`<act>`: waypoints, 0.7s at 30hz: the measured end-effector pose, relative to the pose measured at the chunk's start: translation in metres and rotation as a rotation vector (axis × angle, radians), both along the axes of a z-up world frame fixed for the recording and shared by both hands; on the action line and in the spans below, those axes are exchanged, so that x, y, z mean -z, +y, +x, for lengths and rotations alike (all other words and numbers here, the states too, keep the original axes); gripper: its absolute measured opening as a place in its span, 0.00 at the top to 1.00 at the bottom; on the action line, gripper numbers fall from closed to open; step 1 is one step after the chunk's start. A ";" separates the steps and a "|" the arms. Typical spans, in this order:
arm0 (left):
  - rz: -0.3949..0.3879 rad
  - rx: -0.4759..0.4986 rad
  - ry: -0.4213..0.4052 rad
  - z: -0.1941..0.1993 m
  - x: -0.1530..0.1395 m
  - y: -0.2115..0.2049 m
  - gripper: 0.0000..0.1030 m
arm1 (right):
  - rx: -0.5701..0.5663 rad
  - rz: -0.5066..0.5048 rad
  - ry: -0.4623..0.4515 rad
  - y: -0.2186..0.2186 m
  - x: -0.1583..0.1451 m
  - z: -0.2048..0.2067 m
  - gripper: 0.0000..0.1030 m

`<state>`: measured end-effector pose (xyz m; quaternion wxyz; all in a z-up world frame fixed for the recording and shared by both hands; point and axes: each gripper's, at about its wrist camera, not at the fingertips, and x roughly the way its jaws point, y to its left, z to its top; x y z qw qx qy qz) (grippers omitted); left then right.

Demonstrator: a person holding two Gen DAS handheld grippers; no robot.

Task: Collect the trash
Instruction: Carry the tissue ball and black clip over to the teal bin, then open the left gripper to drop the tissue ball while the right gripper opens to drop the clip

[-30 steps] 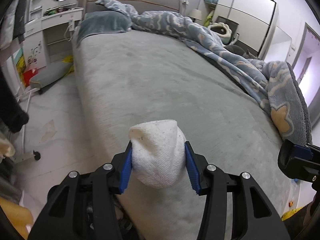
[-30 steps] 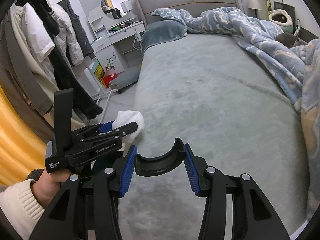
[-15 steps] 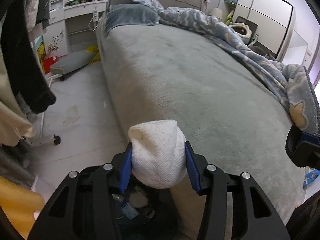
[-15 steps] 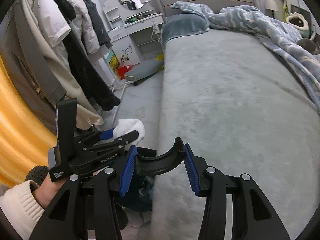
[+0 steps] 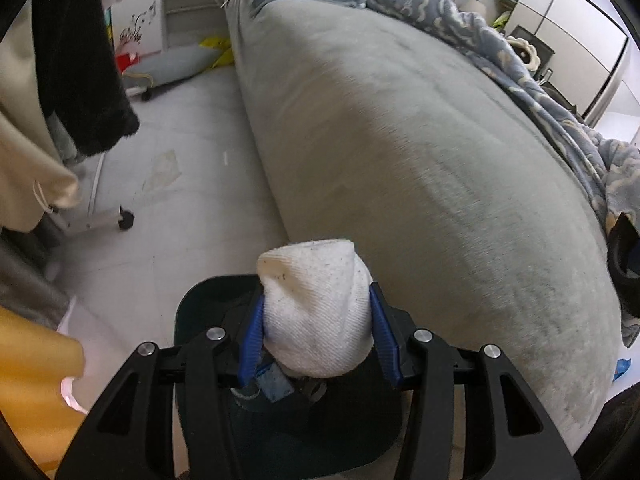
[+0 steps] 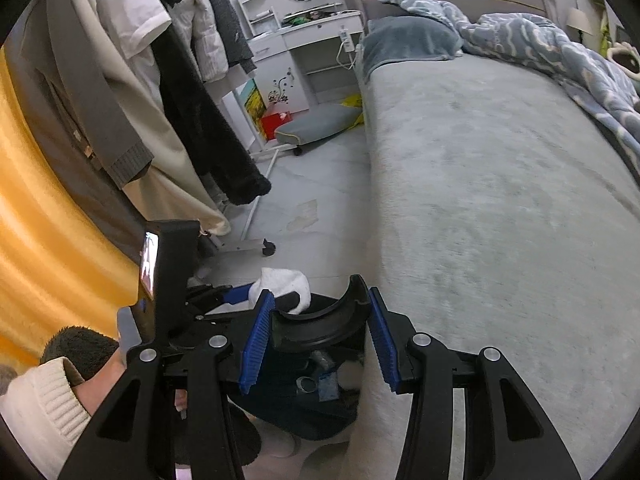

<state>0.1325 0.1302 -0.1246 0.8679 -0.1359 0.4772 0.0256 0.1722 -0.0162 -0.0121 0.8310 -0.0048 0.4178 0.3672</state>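
The grey bed (image 5: 420, 152) fills the right and far side of your view, with the patterned blue blanket (image 5: 520, 80) bunched along its far right edge. To the left lies pale floor (image 5: 160, 160), and hanging coats (image 6: 160, 80) crowd the near left.

Directly below your tools, at the bed's near corner, sits the dark trash bin (image 5: 200, 300), its mouth open, with scraps showing inside.

Your left gripper (image 5: 318, 330) is pinching the white sock (image 5: 316, 308) between its blue pads, toe end poking forward, right above the bin. The sock looks soft, light and limp; it gives under the squeeze and should not slip. It is held across its thick middle, which seems a sound place. It will likely drop straight once freed, though knit cloth could cling to a pad.

Your right gripper (image 6: 318, 338) is clamped on a curved black plastic piece (image 6: 320, 320), spanning pad to pad, near the bin's right rim. That piece appears stiff and smooth, so it may twist if the squeeze loosens unevenly.
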 end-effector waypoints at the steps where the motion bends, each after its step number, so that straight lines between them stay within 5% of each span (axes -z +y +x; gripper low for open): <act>1: 0.001 -0.004 0.009 -0.001 0.002 0.003 0.50 | -0.006 -0.003 0.001 0.004 0.001 0.000 0.53; 10: 0.017 0.001 0.161 -0.010 0.032 0.023 0.49 | -0.054 -0.016 0.025 0.036 0.012 0.000 0.53; 21: 0.010 0.007 0.181 -0.027 0.038 0.044 0.25 | -0.074 -0.060 0.072 0.062 0.040 0.011 0.53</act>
